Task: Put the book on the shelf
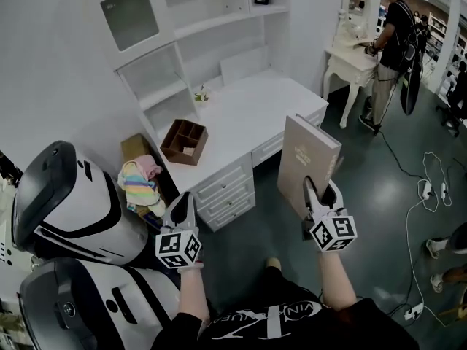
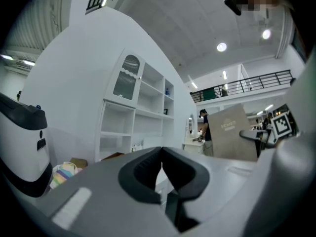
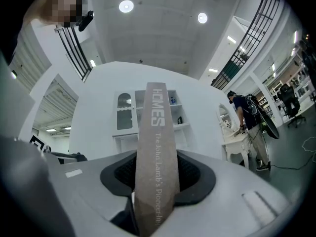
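One book [image 1: 306, 159] held upright, at 4 o'clock from the white worktop [image 1: 248, 115].
Right hand-held gripper [image 1: 321, 193] clamps it at the spine; left hand-held gripper [image 1: 182, 203], at 7 o'clock, is closed and empty.

right gripper [image 3: 157, 181] clamped on upright book [image 3: 156, 152] — spine facing camera, white shelf [image 3: 148, 117] behind

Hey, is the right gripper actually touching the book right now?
Touching. In the right gripper view, the right gripper is clamped on the book: its pads press against both covers, with the spine standing up between them.
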Action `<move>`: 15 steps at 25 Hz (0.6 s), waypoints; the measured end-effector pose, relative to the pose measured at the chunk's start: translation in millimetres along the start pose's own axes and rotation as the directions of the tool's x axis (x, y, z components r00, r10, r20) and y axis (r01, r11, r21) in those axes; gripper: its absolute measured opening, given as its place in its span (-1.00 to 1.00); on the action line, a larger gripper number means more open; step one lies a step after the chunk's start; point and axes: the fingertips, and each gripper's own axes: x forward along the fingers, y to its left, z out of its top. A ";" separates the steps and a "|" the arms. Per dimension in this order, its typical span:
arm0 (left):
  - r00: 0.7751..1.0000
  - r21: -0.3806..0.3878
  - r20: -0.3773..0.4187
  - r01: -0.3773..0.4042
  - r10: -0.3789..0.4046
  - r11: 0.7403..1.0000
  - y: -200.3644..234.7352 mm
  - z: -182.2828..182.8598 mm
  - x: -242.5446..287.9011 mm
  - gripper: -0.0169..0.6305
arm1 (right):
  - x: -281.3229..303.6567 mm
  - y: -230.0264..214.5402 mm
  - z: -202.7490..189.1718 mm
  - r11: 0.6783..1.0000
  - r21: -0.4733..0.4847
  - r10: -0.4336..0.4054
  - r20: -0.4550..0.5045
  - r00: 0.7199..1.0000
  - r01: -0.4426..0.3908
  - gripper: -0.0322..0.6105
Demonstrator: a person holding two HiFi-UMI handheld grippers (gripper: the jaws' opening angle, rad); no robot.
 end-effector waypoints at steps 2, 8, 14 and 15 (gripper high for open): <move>1.000 0.005 0.004 0.001 -0.001 1.000 1.5 2.5 18.5 -0.95 | 16.5 -7.7 -0.4 1.000 0.000 0.003 0.004 1.000 -0.003 -0.35; 1.000 0.000 0.018 0.002 -0.002 1.000 4.6 13.6 79.2 -0.95 | 69.2 -34.3 2.5 1.000 -0.006 0.014 0.006 1.000 -0.014 -0.35; 1.000 0.004 0.017 0.009 -0.009 1.000 0.2 18.3 133.6 -0.95 | 115.0 -64.1 3.1 1.000 0.007 0.015 0.010 1.000 -0.015 -0.35; 1.000 0.003 0.016 0.009 -0.009 1.000 -0.4 18.3 141.3 -0.95 | 121.5 -68.8 2.8 1.000 0.009 0.016 0.008 1.000 -0.016 -0.35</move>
